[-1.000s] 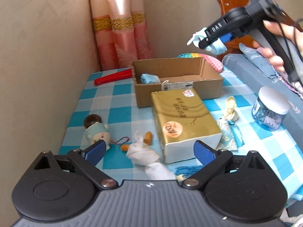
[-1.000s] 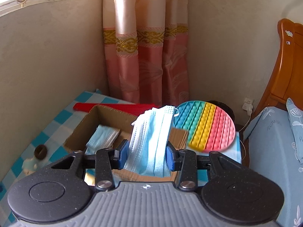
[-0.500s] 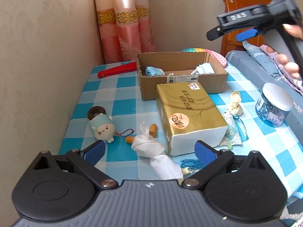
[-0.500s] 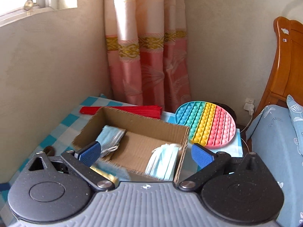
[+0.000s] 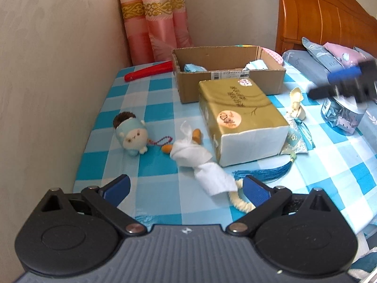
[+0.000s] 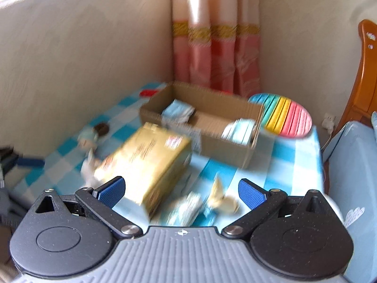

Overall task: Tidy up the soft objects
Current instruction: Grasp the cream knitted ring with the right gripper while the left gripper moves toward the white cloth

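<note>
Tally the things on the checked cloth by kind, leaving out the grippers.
Face masks in the cardboard box: 2, one at its left end, one at its right
Boxes: 2, cardboard and gold
Plush toy: 1
White cloth: 1
Tasselled sachet: 1
Jar: 1
Total: 8

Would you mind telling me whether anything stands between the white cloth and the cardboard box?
Yes: the gold tissue pack lies against the cardboard box's near wall, between it and the white cloth, so the cloth must go over or around it.
</note>
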